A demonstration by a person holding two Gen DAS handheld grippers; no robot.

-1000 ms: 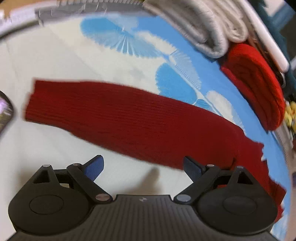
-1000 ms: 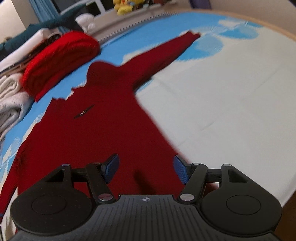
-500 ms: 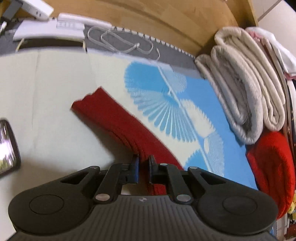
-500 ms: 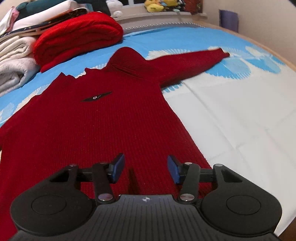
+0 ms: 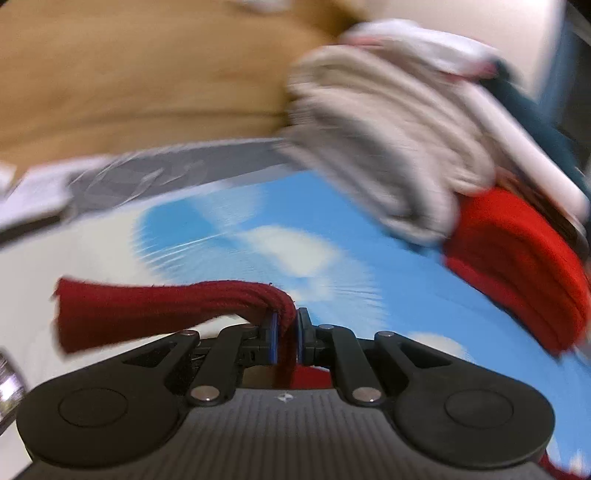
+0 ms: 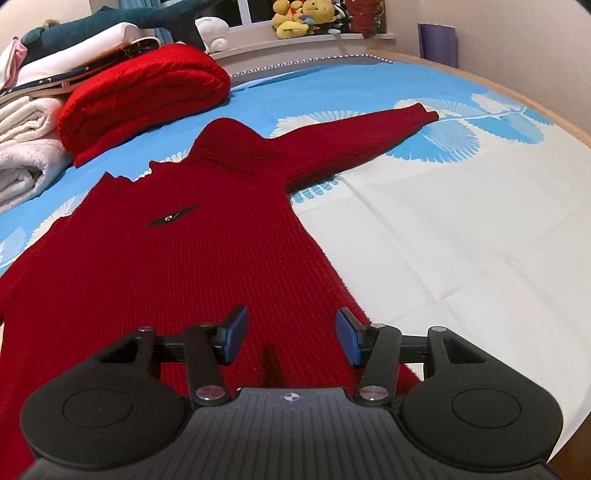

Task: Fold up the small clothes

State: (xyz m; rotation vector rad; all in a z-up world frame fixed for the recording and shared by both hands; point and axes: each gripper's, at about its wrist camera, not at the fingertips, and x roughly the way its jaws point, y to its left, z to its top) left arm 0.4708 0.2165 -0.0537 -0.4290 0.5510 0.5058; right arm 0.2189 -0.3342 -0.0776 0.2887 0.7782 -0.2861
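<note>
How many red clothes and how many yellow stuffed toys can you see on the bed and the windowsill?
Red clothes: 2, the spread sweater and the folded sweater.
Yellow stuffed toys: 2, one above another.
Total: 4

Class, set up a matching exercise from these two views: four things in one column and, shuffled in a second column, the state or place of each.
Things:
1. left tongs
2. right tongs
3. far sleeve
4. bright red knit

States:
A. folded, beside the pale blankets
B. open above the sweater's body
C. stretched flat on the bedspread
D. shut on a sleeve

Pairs: 1-D, 2-B, 3-C, 4-A
</note>
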